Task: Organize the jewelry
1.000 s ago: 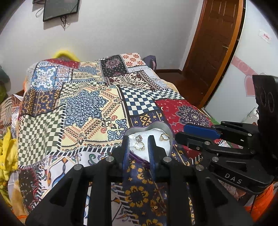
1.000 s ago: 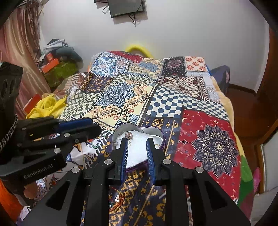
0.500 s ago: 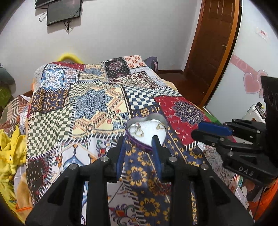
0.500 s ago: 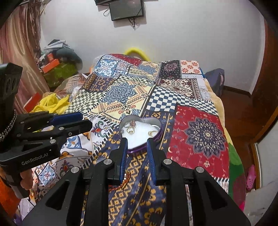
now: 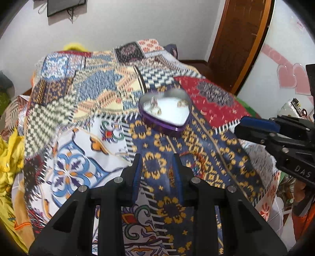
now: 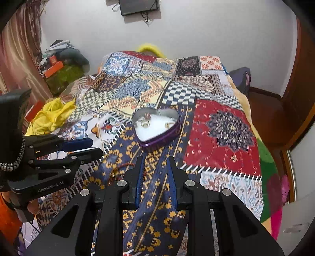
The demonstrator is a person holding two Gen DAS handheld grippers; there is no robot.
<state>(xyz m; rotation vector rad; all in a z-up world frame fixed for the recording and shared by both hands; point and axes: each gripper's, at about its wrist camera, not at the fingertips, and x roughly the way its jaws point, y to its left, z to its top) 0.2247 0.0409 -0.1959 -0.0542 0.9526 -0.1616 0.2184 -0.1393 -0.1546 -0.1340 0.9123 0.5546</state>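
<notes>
A purple heart-shaped tin (image 5: 167,116) with a white lining sits on the patchwork bedspread (image 5: 82,110); it also shows in the right wrist view (image 6: 157,128). Gold rings (image 5: 155,109) and another ring (image 5: 182,103) lie inside it. A thin red bracelet (image 6: 126,167) lies on the spread near my right gripper, also faint in the left wrist view (image 5: 198,159). My left gripper (image 5: 157,159) is open and empty, short of the tin. My right gripper (image 6: 154,161) is open and empty, also short of the tin. Each gripper shows from the side in the other's view.
The bed fills the middle. Yellow cloth (image 6: 51,116) and a clutter pile (image 6: 61,65) lie at the left. A brown door (image 5: 242,39) stands at the right. A dark screen (image 6: 137,6) hangs on the far wall.
Both grippers have pulled back from the heart tin toward the near edge of the bed and risen. The tin now sits clear ahead of both sets of fingers.
</notes>
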